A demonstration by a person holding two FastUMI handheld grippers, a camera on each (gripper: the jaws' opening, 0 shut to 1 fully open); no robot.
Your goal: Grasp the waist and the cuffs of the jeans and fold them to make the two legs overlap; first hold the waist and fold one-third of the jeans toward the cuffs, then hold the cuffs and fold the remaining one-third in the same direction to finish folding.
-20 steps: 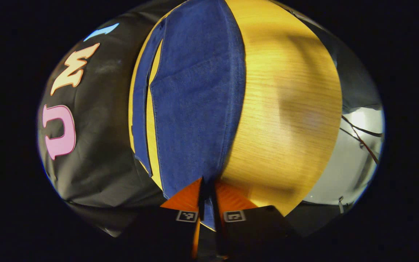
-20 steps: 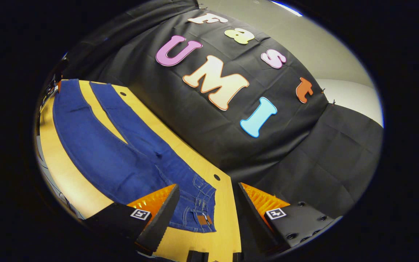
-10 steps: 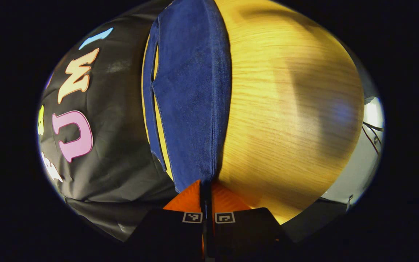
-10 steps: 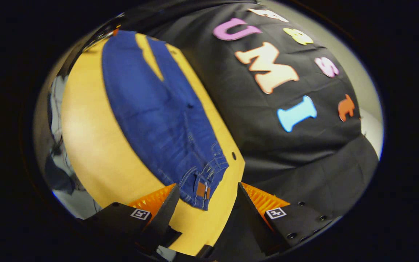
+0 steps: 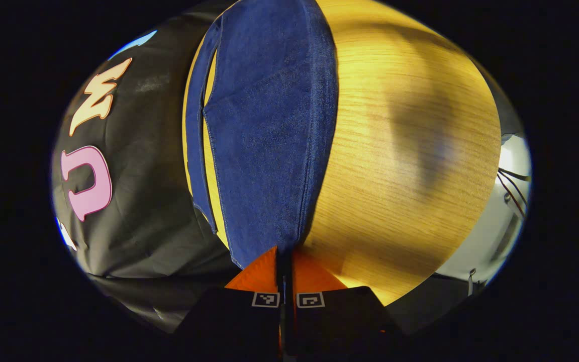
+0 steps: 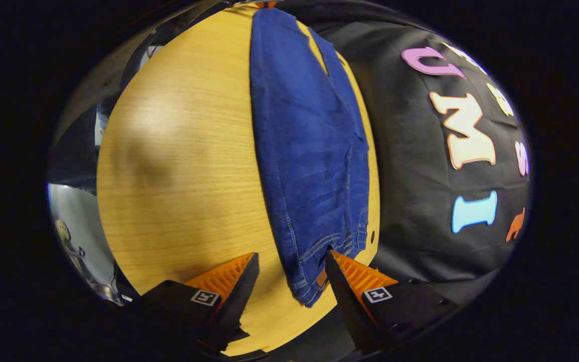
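Here, closest to us in the left gripper view, our left gripper (image 5: 284, 261) has its two fingers pressed tight together, and the blue cloth of the cuff (image 5: 264, 254) runs right down into them, so we think it is pinching the cuff end of the jeans (image 5: 269, 130). In the right gripper view, our right gripper (image 6: 289, 274) has its fingers spread wide apart, and the waist (image 6: 314, 281) of the jeans lies between them on the table, not pinched yet. One finger (image 6: 355, 274) sits right at the edge of the waist by the brown patch. Farther off, the jeans stretch long and flat across the wooden table (image 6: 184, 166), close to the edge by the black cloth wall (image 6: 420, 166). The two legs lie side by side with a thin strip of table showing between them, so they do not overlap yet. What could go wrong? If the open fingers close on just the top layer of the waist, the fold may come out crooked. If we pull too hard on the cuff, the jeans may slide toward the table edge.
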